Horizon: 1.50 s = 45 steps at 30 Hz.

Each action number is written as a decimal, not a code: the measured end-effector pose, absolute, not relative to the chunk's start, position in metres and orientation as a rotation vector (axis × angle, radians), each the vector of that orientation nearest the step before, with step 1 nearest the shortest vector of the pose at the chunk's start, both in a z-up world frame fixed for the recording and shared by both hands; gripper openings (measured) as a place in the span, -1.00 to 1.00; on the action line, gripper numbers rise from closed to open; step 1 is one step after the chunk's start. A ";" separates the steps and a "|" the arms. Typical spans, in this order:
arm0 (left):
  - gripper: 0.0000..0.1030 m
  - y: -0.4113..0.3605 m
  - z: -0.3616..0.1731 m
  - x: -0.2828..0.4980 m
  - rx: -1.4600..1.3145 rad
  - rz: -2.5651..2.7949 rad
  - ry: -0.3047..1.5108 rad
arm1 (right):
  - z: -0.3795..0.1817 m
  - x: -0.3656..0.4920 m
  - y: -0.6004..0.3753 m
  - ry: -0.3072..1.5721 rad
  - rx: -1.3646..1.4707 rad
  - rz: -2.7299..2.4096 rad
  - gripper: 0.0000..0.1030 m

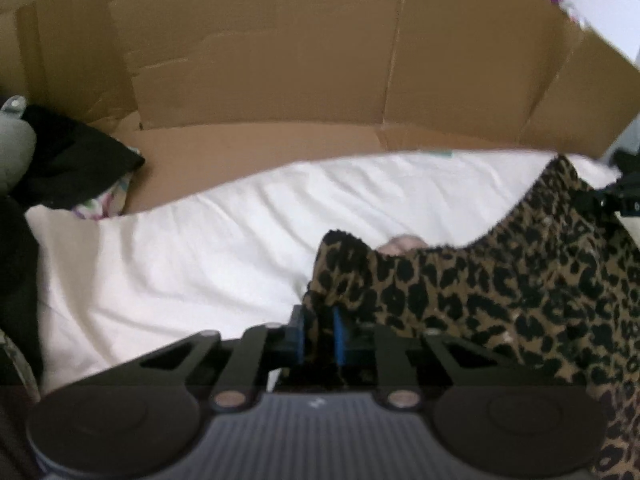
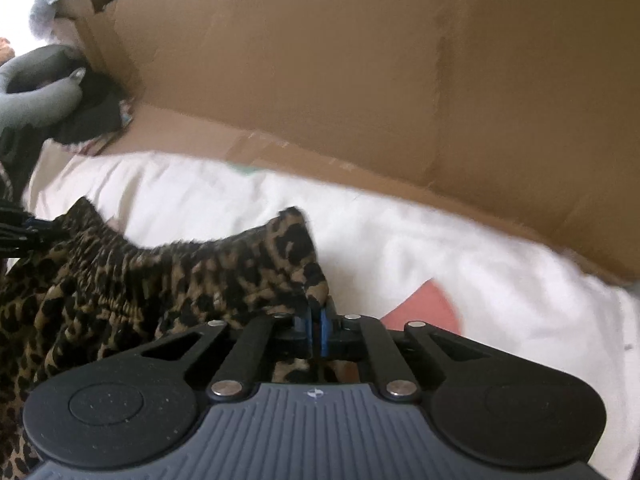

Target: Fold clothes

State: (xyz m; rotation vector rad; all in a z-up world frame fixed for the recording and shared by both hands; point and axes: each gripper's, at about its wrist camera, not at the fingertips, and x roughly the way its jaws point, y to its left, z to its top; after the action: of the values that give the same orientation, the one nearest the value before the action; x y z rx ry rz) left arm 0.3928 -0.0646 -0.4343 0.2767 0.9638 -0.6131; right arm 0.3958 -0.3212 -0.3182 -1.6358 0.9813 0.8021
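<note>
Plainly, unlabelled leopard-print garment (image 1: 520,280) between both claws

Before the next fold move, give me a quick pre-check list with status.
1. Left tongs shut on the leopard-print garment: ok.
2. Right tongs shut on the same garment's edge: ok.
3. Gathered edge spans between both tongs, sagging mid-span: ok.
4. White sheet free for laying down: ok, though wrinkled.
5. Cardboard wall close behind the sheet: cannot tell clearance.
6. Garment's lower part hanging flat: cannot tell, out of view.
</note>
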 end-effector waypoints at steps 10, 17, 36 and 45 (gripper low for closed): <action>-0.76 -0.081 -0.408 0.401 0.255 -0.582 0.857 | -0.309 0.384 -0.289 0.860 -1.661 0.850 -0.97; -0.40 -0.103 -0.409 0.416 0.362 -0.495 0.895 | -0.313 0.389 -0.276 0.889 -1.632 0.841 -0.74; -0.04 -0.072 -0.365 0.323 0.249 -0.546 0.937 | -0.210 0.382 -0.347 0.916 -1.654 0.799 -0.01; -0.04 -0.066 -0.343 0.244 0.230 -0.586 0.960 | -0.159 0.388 -0.400 0.931 -1.689 0.689 -0.01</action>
State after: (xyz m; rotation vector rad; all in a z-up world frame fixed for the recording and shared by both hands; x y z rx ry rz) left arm 0.2439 -0.0656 -0.3431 0.2298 0.9604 -0.5863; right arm 0.3875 -0.4003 -0.1591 -1.6891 0.9310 0.6887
